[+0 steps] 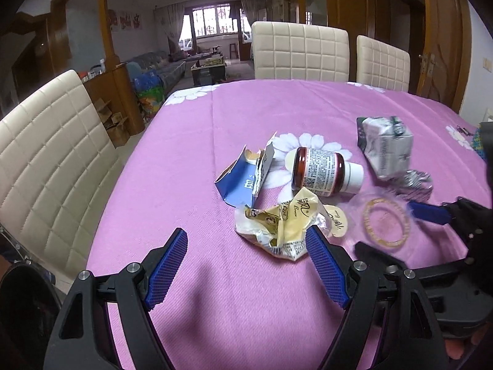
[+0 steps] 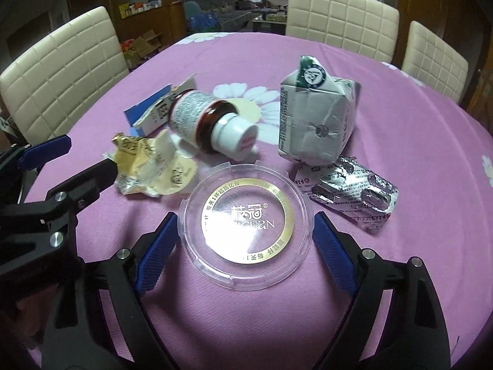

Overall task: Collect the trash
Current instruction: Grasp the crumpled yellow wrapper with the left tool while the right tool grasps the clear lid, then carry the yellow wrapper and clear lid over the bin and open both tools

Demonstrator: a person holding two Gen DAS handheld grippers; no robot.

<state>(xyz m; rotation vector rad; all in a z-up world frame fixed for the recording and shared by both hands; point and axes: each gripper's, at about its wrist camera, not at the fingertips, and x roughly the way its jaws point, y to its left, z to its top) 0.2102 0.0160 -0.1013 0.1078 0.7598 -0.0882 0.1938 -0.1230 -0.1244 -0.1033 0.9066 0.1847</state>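
Note:
Trash lies on a pink tablecloth (image 1: 191, 160). My left gripper (image 1: 246, 243) is open, its right finger touching a crumpled gold wrapper (image 1: 277, 228), which also shows in the right wrist view (image 2: 144, 163). My right gripper (image 2: 246, 225) is open around a clear round plastic lid (image 2: 246, 215); the lid also shows in the left wrist view (image 1: 386, 222). A brown pill bottle (image 2: 209, 123) lies on its side. A torn blue box (image 1: 240, 182), a crushed silver carton (image 2: 317, 117) and a foil blister pack (image 2: 351, 191) lie nearby.
Cream padded chairs stand around the table: one at the left (image 1: 46, 160) and two at the far side (image 1: 299, 52). The table's left edge (image 1: 123, 191) drops off close to my left gripper. A living room lies beyond.

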